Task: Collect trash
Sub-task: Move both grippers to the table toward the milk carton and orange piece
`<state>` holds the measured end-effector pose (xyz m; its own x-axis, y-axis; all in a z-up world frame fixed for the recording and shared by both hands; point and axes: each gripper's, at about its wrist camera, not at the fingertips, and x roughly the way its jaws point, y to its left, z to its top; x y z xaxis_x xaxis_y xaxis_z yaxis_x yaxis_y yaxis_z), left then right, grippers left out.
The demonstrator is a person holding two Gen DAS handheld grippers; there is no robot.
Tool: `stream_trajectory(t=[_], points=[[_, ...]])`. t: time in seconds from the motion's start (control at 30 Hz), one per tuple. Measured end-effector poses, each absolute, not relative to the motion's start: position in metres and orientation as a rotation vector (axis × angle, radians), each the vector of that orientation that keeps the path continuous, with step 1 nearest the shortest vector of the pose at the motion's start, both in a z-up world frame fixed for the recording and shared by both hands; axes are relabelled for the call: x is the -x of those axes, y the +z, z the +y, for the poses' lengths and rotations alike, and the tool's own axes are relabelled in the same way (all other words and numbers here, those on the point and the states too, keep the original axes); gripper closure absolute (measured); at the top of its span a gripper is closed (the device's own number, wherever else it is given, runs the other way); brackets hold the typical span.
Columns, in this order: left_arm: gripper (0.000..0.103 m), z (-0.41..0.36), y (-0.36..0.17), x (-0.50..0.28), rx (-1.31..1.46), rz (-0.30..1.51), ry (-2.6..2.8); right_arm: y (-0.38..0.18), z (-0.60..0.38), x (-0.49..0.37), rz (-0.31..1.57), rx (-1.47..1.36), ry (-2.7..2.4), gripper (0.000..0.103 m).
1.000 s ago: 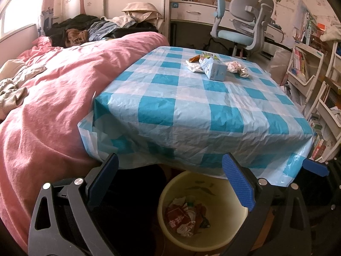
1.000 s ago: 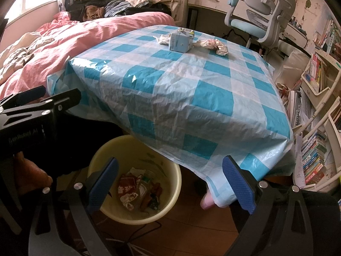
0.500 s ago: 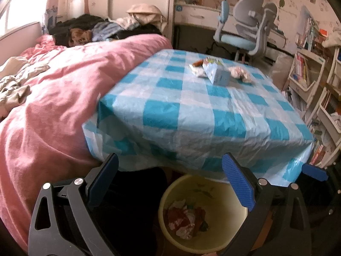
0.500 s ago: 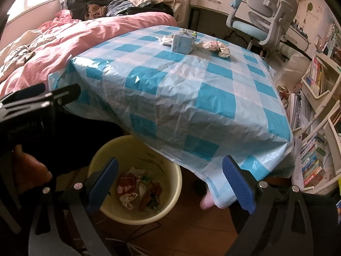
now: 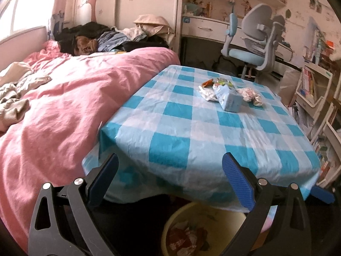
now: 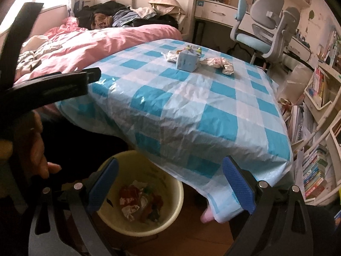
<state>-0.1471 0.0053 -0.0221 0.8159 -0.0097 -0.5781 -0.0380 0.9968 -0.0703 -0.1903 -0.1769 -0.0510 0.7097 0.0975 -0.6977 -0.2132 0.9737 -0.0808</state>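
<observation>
Now both tools hang empty at the near table edge: left gripper (image 5: 169, 178) and right gripper (image 6: 170, 181) spread wide, holding nothing. Below sits the bin (image 6: 173, 188), partly filled. Across the table (image 6: 217, 125), well apart from both, lie the carton (image 6: 187, 60) and wrappers (image 6: 219, 63). Likely between pickups; next calls for a reach across.

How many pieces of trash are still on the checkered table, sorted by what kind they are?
Blue carton: 1
Crumpled white wrappers: 2
Green and yellow packet, behind the carton: 1
Orange scrap: 1
Total: 5, though the pile is far off and partly hidden, so a piece could be missed.
</observation>
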Motion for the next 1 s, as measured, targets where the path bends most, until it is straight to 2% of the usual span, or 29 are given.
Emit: stream_trajectory(t=[0.57, 1.0], points=[[0.009, 0.001, -0.020, 0.068, 0.130, 0.632, 0.022, -0.040, -0.182, 0.142, 0.733, 0.138, 0.171, 0.009], [0.009, 0.004, 0.004, -0.028, 0.126, 0.642, 0.042, -0.027, -0.170, 0.032, 0.715, 0.127, 0.161, 0.009]])
